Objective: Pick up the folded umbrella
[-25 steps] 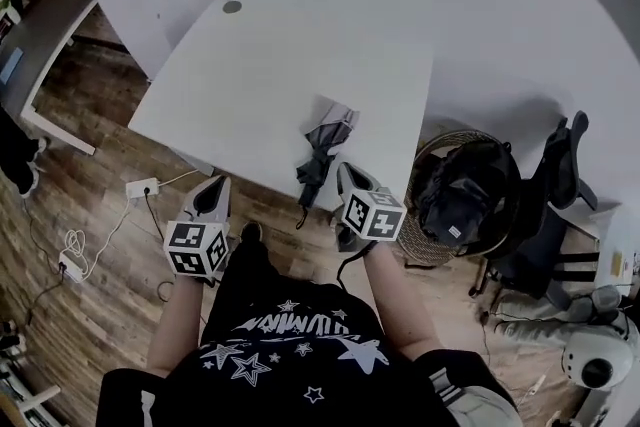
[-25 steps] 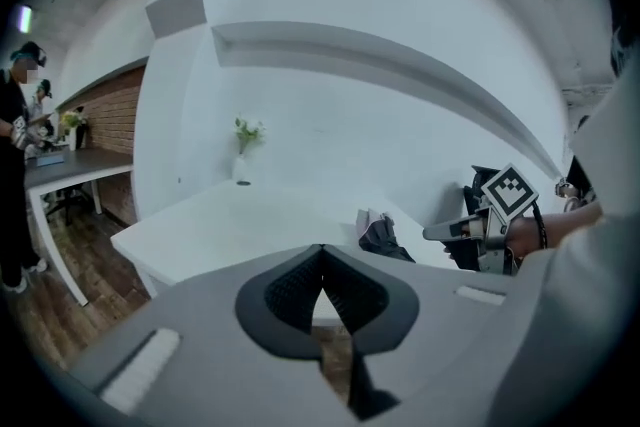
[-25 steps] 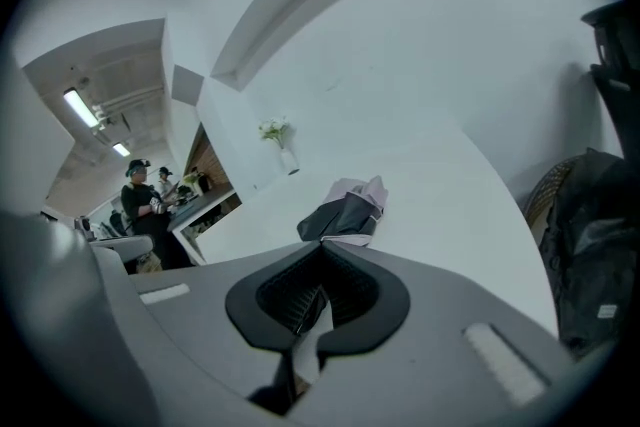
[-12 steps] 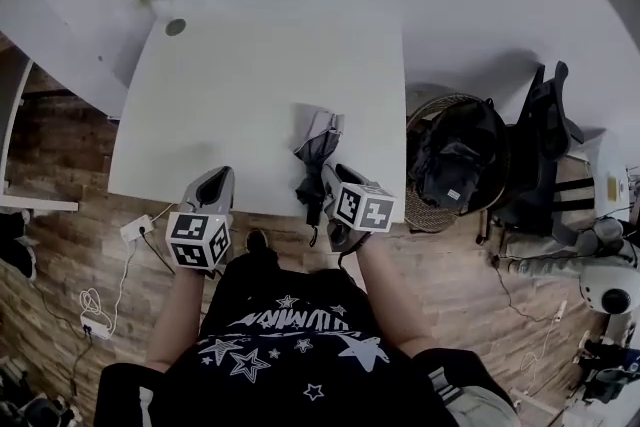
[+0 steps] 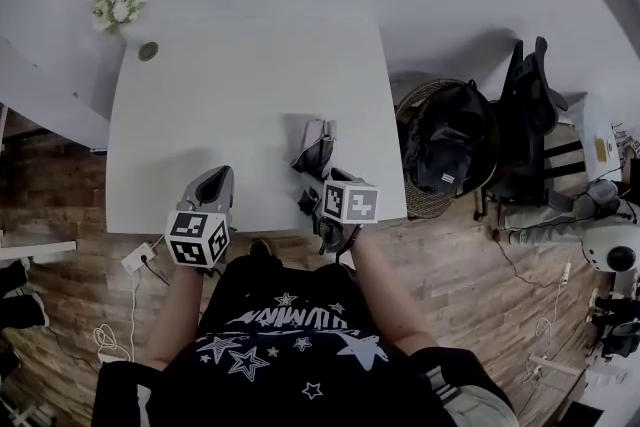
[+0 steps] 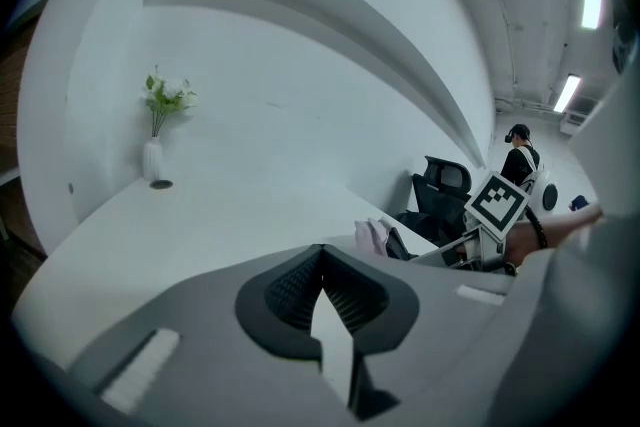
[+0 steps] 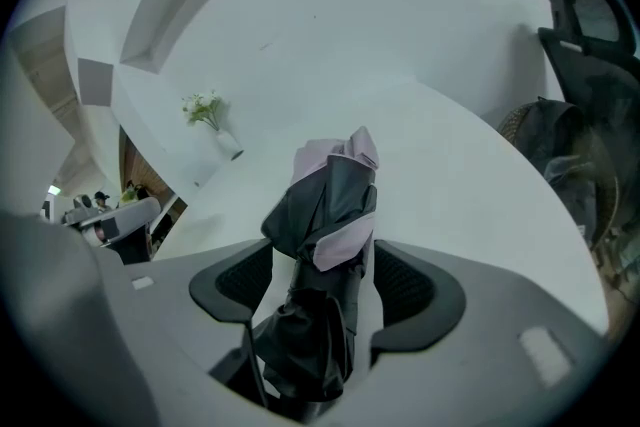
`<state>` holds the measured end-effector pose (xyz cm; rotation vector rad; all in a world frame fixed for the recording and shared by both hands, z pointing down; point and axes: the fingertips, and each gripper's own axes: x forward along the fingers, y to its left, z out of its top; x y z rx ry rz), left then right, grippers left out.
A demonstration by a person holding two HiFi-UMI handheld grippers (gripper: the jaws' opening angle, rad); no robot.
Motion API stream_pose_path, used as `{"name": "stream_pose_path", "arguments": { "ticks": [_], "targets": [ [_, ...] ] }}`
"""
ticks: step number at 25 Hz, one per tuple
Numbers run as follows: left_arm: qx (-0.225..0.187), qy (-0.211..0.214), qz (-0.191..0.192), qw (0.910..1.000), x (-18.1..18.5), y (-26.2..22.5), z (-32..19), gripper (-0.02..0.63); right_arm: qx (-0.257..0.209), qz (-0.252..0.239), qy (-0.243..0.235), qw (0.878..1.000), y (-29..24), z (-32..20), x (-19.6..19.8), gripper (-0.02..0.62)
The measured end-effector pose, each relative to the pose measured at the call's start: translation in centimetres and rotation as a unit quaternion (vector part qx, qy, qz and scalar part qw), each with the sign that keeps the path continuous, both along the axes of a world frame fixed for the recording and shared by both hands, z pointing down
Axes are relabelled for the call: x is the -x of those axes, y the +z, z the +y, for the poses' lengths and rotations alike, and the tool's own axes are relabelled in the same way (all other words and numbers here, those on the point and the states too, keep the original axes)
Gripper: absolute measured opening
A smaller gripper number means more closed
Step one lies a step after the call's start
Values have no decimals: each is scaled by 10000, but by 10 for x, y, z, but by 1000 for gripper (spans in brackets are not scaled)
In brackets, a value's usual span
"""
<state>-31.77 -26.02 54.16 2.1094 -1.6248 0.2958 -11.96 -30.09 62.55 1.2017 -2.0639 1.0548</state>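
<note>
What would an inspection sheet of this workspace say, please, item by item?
Surface: white table.
Job's things: folded umbrella lying near the front edge.
Clutter: vase of flowers and small round disc at the far left corner.
Grippers: left gripper shut, empty; right gripper open, its jaws have just been opening, umbrella between them.
Cables: power strip and cable on the wooden floor.
Surroundings: basket holding a black bag, office chair, beside the table.

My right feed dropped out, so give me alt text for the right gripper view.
The folded umbrella lies on the white table between the right tongs, whose jaws have just been opening and stand apart on either side of it. A vase of flowers stands at the far edge.
</note>
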Motion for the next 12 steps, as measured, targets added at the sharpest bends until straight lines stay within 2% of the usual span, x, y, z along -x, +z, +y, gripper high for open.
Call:
{"name": "stream_pose_path", "arguments": {
  "ticks": [3, 6, 12],
  "targets": [
    [17, 137, 24, 9999, 1, 2, -6, 3, 62, 181, 111, 9998, 6, -3, 0, 357],
    [24, 244, 28, 9997, 4, 3, -11, 3, 158, 339, 89, 9993, 12, -1, 2, 359],
    [26, 334, 60, 9994, 9, 4, -17, 3, 34, 910, 13, 9958, 18, -4, 2, 313]
  ]
}}
